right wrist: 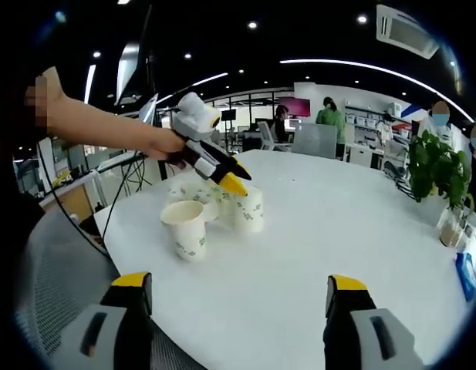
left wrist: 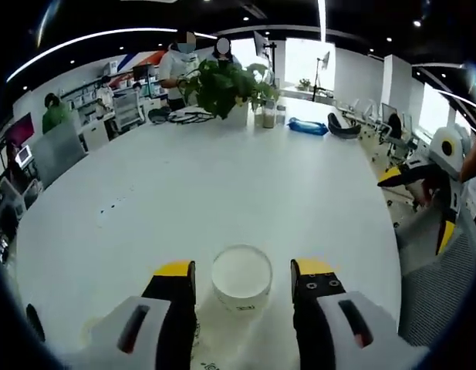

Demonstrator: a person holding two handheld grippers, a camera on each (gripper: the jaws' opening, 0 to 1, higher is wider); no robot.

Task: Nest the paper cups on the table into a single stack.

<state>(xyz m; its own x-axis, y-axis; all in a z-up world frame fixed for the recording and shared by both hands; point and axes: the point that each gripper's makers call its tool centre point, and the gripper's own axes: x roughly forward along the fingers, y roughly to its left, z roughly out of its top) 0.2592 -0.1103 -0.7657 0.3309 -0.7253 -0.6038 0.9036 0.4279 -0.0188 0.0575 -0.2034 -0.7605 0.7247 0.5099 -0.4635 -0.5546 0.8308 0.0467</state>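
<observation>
Left gripper [right wrist: 236, 183], held by an outstretched arm, angled down over the cups [right wrist: 214, 212] on the worktop [right wrist: 315, 231], jaws wide around one cup [left wrist: 241, 277]. Right gripper [right wrist: 239, 308] hung back, jaws wide, holding nothing.

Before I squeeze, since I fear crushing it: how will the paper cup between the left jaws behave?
The paper cup looks thin-walled and empty, so it is probably very light and would dent under a firm squeeze. It stands upright between the open left gripper jaws on the smooth white table; a one-sided nudge would likely slide or tip it.
</observation>
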